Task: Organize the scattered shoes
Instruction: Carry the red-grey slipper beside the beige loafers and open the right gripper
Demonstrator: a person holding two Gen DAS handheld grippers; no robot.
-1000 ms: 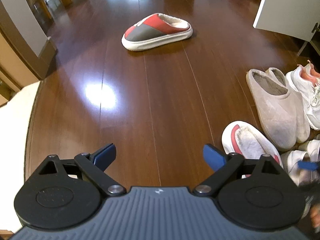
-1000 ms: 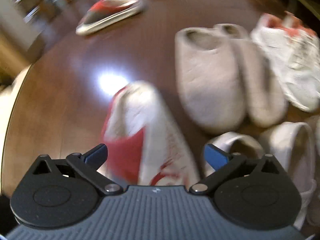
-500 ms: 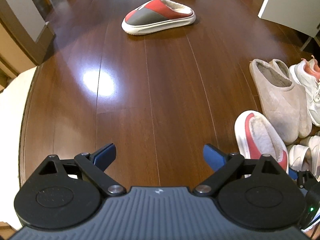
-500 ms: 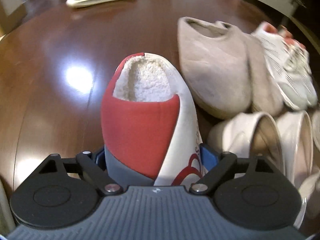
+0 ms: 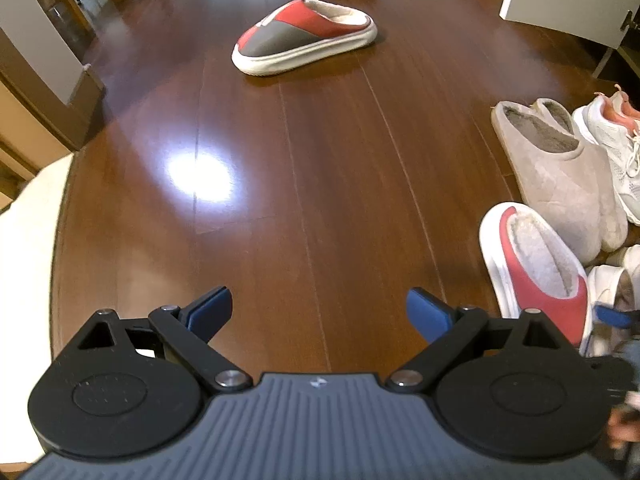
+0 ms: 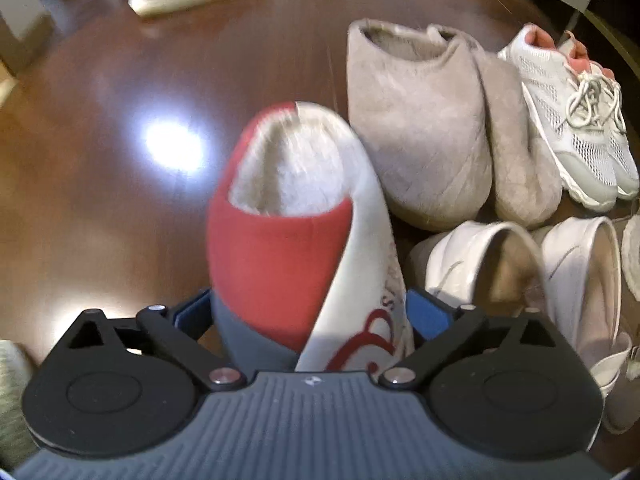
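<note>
Now the right gripper (image 6: 308, 314) has its jaws spread wide around the toe of the red slipper (image 6: 296, 236); half a second ago they pinched that toe, and they have just been opening with the slipper between them, so this looks like a release. A second ago the slipper hung blurred and tilted in the right wrist view; it now lies on the floor (image 5: 304, 184) towards its right side, heel pointing away, just beside the beige slippers (image 6: 420, 120) and close to the cream shoes (image 6: 492, 264) at the near right. Motion blur makes it hard to say whether the blue pads have fully cleared the toe's sides, though a sliver of gap shows on the right. By my reading one shoe has joined the row, and its mate is the next job. The left gripper (image 5: 320, 310) hangs released over bare boards, gripping nothing. Only the left wrist view shows the mate slipper (image 5: 304, 36) sharply, lying side-on and alone near the floor's far edge, well apart from the others; the right wrist view has it as a smear at the top. The right view alone shows the white sneakers (image 6: 572, 120) whole and the red logo on the slipper's toe.
</note>
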